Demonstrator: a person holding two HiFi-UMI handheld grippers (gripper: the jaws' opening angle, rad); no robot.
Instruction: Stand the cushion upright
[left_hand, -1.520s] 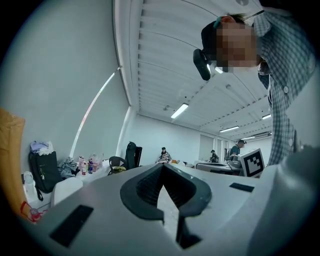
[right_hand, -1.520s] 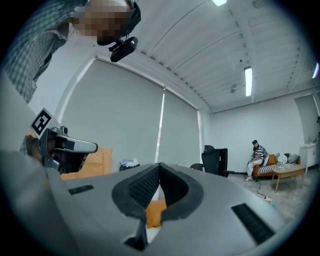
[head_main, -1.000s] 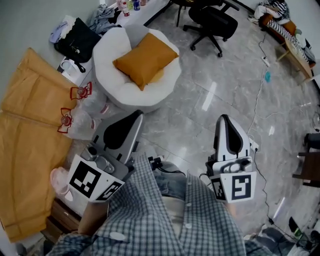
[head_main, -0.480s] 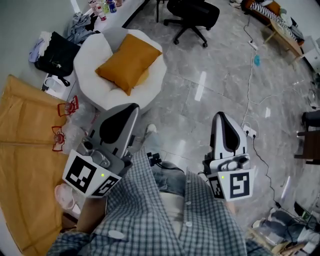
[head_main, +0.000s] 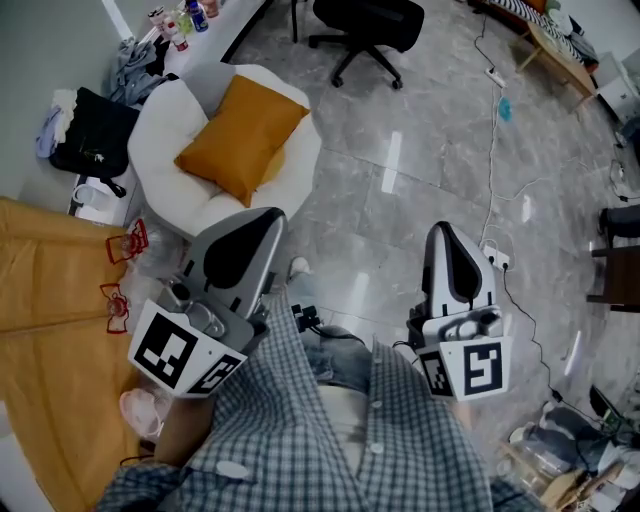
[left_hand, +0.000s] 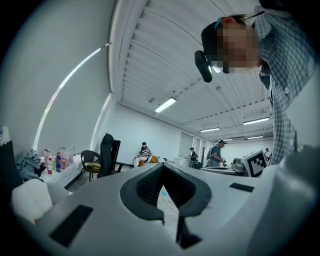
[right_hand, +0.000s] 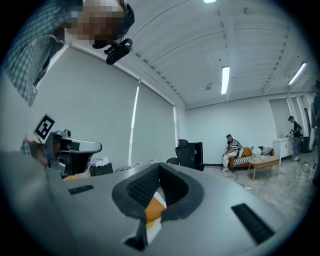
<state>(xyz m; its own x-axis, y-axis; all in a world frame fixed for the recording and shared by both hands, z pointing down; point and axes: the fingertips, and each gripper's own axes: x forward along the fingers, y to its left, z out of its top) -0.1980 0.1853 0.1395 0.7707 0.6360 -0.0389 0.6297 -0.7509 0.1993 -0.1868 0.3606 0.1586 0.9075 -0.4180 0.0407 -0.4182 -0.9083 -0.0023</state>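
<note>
Stepped closer, sliding the orange cushion leftward in the head view; lying slanted on the white round armchair. Carrying left hand-held gripper and right hand-held gripper clamped closed, empty, well short of it. Approaching only.

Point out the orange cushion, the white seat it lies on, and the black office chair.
orange cushion (head_main: 240, 138): head view, middle of its top face.
white round seat (head_main: 158, 122): head view, bare left rim.
black office chair (head_main: 366, 16): head view, its seat.
</note>
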